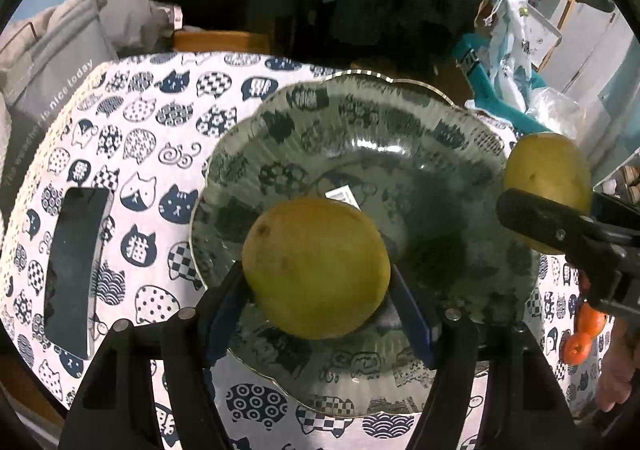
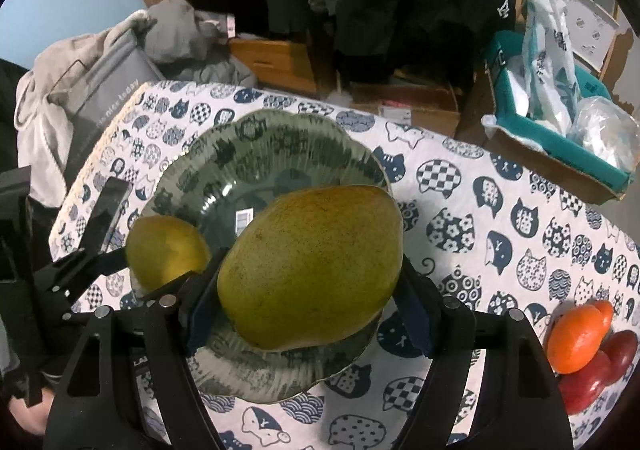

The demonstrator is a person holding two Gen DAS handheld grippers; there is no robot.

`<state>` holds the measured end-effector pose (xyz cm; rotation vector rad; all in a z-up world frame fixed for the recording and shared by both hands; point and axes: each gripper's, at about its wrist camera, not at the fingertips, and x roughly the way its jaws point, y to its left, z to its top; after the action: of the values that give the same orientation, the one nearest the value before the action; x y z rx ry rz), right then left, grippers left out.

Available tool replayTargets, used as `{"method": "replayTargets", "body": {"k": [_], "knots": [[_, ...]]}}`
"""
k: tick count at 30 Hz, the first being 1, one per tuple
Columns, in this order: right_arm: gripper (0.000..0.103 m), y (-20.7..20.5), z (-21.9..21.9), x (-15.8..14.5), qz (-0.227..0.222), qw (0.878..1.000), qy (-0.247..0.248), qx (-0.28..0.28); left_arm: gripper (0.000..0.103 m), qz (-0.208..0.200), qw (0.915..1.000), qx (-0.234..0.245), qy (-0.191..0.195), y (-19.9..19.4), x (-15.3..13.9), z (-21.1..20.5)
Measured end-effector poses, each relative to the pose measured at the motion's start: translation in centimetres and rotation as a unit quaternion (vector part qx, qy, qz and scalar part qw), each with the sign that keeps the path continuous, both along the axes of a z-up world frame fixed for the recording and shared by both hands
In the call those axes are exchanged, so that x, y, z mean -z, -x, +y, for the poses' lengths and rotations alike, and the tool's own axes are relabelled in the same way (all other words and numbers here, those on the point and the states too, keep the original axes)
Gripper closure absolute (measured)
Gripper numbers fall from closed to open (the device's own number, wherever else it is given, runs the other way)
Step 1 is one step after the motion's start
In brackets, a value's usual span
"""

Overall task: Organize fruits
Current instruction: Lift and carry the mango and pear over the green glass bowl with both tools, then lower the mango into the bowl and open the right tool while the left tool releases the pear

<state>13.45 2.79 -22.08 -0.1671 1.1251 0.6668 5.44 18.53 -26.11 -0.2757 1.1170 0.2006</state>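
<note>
My left gripper (image 1: 318, 282) is shut on a round yellow-green pear (image 1: 316, 268), held over the near part of a scalloped clear glass plate (image 1: 400, 110) on the cat-print tablecloth. My right gripper (image 2: 308, 290) is shut on a larger yellow-green pear (image 2: 310, 268), also above the glass plate (image 2: 224, 154). From the left wrist view the right gripper (image 1: 560, 238) and its pear (image 1: 548, 174) show at the plate's right rim. The right wrist view shows the left gripper (image 2: 160, 274) with its pear (image 2: 166, 250) at the plate's left side.
Orange tangerines (image 2: 576, 338) and red fruit (image 2: 600, 374) lie at the table's right. A dark phone (image 1: 76, 270) lies left of the plate. Grey clothes (image 2: 88, 62) and a teal box with plastic bags (image 2: 560, 122) stand beyond the table's edges.
</note>
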Motion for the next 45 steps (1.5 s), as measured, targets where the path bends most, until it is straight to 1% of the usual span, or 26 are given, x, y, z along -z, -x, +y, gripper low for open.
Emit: {"method": "replayTargets", "body": {"k": [4,7,18,21,24,26,31,34,37,40,45], "knots": [[0.026,0.1,0.1,0.4,0.005,1.0,0.002,-0.001,0.031,0.014,0.9999,0.001,0.001,-0.1,0.9,0.0],[0.026,0.1,0.3,0.6,0.007,1.0,0.003,-0.003,0.031,0.025,0.9996,-0.001,0.01,-0.3,1.6,0.1],[0.026,0.0,0.6,1.4,0.018,1.0,0.011,-0.003,0.031,0.035,0.9983,-0.018,0.044,-0.1,1.6,1.2],[0.026,-0.1,0.7,1.8,0.022,1.0,0.015,-0.003,0.031,0.026,0.9989,-0.021,0.032,0.4,1.0,1.3],[0.026,-0.1,1.0,2.2,0.027,0.999,0.018,-0.003,0.021,0.001,0.9996,-0.023,0.018,1.0,-0.6,1.6],[0.026,0.0,1.3,2.4,0.03,0.999,0.023,-0.006,0.02,-0.008,0.9995,-0.028,0.011,1.3,-1.3,2.0],[0.026,0.6,2.3,3.0,0.025,0.999,0.041,-0.02,0.02,-0.008,0.999,-0.043,0.011,1.8,-2.1,2.7],[0.025,0.8,2.7,3.5,0.034,0.998,0.049,-0.025,0.02,-0.006,0.9984,-0.054,0.012,2.1,-2.3,3.1],[0.025,1.1,3.3,4.3,0.039,0.996,0.069,-0.034,0.02,-0.005,0.9978,-0.064,0.015,2.5,-2.4,3.5],[0.024,1.6,3.9,4.5,0.024,0.995,0.091,-0.043,0.02,-0.004,0.9974,-0.07,0.017,2.9,-2.5,3.9],[0.02,1.5,4.0,3.5,0.012,0.996,0.077,-0.044,0.02,-0.003,0.997,-0.077,0.014,3.3,-2.6,4.3]]}}
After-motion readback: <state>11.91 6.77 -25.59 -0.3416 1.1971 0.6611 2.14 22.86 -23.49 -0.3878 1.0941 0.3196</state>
